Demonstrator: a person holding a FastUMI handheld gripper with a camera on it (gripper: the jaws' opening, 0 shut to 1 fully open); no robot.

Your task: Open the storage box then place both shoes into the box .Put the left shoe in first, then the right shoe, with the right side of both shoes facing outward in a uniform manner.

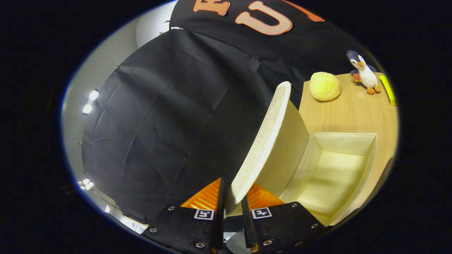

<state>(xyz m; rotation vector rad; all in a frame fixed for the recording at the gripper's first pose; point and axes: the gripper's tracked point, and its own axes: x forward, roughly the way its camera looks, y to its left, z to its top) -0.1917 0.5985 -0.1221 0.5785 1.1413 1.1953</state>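
1. The gripper (231, 206) sits at the bottom centre of the frame, tilted so the whole scene leans; its two fingers (204, 197) point up and forward, one on each side of the lid's edge.
2. The fingers are clenched on the lid (263, 141) of the storage box (367, 169): the lid's rounded lower corner sits in the narrow gap between them, and both appear to press on it.
3. The lid stands raised, running from the fingers up toward the centre right of the frame. Its woven, cream outer face turns left toward the dark cloth; its smooth pale inner face turns right toward the box.
4. The storage box lies open at the lower right, just beyond the right finger. Its pale interior walls and floor are in plain sight.
5. Each finger mount carries a small square black-and-white marker tag (204, 214); it bears a pattern, not readable words.
6. The box rests on a light wooden table (353, 113) at the right of the frame.
7. At the upper right, well beyond the box, a round yellow plush ball (325, 86) sits on the table.
8. Further right stands a small penguin toy (365, 72), with a yellow strip (388, 90) beside it at the table's edge.
9. Small bright lights (90, 102) show at the left.
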